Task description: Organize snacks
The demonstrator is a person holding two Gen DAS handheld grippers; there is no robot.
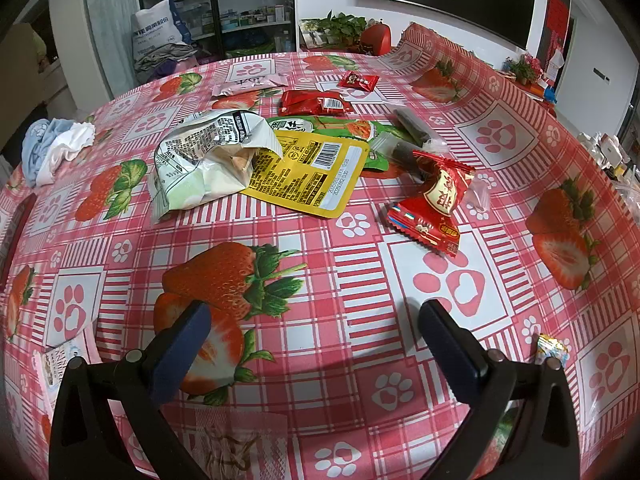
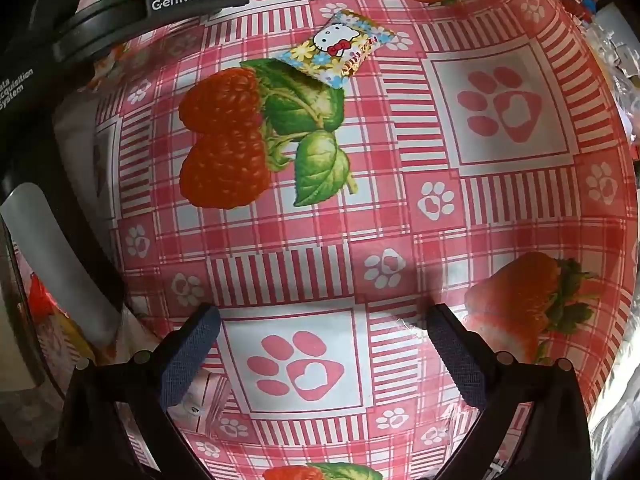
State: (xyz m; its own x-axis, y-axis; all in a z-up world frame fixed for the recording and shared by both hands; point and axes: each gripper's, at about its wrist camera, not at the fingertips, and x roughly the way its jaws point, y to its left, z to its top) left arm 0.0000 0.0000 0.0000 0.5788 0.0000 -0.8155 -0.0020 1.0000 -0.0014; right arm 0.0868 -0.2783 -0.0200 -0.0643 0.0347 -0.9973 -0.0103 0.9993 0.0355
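On tablecloth (image 2: 500,216): one candy (image 2: 340,48).

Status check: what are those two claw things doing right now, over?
Left gripper open, empty, above the tablecloth. Right gripper open, empty. Hello Kitty candy lies ahead of right gripper, untouched. Snack pile still scattered; nothing blocking.

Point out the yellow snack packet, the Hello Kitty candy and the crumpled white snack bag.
yellow snack packet (image 1: 308,176): left wrist view, middle of its printed back.
Hello Kitty candy (image 2: 335,49): right wrist view, on the cat face.
crumpled white snack bag (image 1: 204,152): left wrist view, its creased middle.
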